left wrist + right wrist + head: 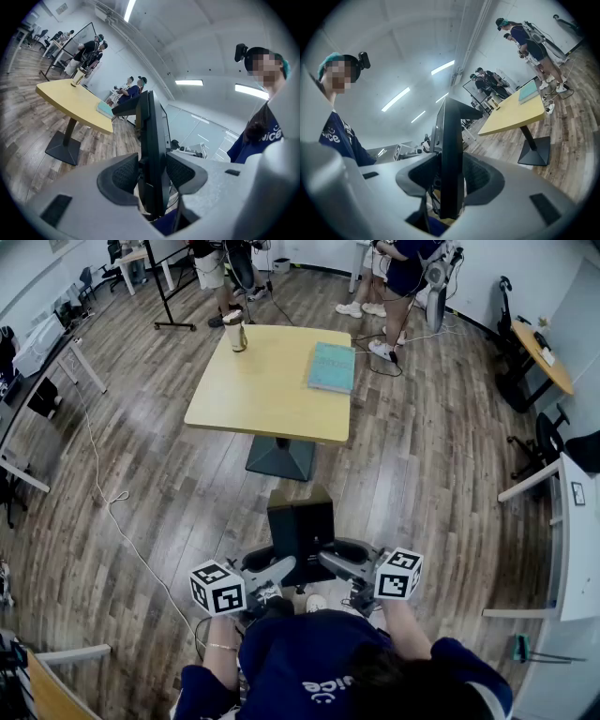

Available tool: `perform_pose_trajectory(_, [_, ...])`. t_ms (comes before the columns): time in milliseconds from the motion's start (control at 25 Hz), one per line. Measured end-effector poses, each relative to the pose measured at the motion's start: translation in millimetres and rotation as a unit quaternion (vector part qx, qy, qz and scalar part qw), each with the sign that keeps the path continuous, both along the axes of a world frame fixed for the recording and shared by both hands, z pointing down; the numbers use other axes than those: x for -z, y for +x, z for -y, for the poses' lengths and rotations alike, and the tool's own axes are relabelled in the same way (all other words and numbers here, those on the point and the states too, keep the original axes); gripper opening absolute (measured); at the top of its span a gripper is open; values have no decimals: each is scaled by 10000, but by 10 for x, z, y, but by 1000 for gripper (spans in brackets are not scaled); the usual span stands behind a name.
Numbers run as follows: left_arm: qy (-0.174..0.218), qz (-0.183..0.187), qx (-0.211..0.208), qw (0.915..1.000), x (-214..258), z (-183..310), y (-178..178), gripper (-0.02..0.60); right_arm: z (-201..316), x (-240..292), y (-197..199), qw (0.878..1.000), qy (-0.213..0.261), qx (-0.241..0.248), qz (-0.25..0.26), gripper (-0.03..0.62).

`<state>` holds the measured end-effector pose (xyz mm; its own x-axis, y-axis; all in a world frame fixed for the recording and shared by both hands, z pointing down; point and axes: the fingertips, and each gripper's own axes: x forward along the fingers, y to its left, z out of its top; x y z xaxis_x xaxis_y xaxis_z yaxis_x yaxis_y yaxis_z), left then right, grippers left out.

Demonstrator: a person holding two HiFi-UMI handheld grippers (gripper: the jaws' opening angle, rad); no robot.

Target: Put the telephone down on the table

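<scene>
A flat black telephone is held upright in the air in front of the person's chest, short of the yellow table. My left gripper clamps its lower left side and my right gripper its lower right side. In the left gripper view the telephone stands edge-on between the dark pads of my left gripper, which press on it. The right gripper view shows the same edge-on telephone pinched by my right gripper. The phone's bottom is hidden behind the gripper bodies.
On the table stand a metal cup at the far left corner and a teal book at the right. Its black base sits on the wood floor. People stand beyond the table. A cable runs along the floor at left.
</scene>
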<state>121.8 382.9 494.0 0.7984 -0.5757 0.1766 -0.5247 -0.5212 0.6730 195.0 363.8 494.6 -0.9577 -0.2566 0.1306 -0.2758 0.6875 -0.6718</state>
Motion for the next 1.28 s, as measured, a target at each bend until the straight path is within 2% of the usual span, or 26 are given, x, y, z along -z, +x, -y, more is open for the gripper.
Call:
perform_pose_trajectory(320, [71,26,-100,9999,-5,23,-113,183,-12,-33,-103,9998,-114,-175,70,181])
perform_pose_trajectory(640, [90,-95,-277,9995,-25,122,-457,183,78,-26,-423,9983,-119,-523,216,181])
perform_pose_trajectory(960, [-79,-259,-287,9992,-195,172,-811,183,140,-150,-759,9966,-166,-774,215,179])
perform_pose_trajectory(1280, [-216,-318,-182,9991,-286,326,-994,183,306,-248,-938,9969,-313,-696,202,178])
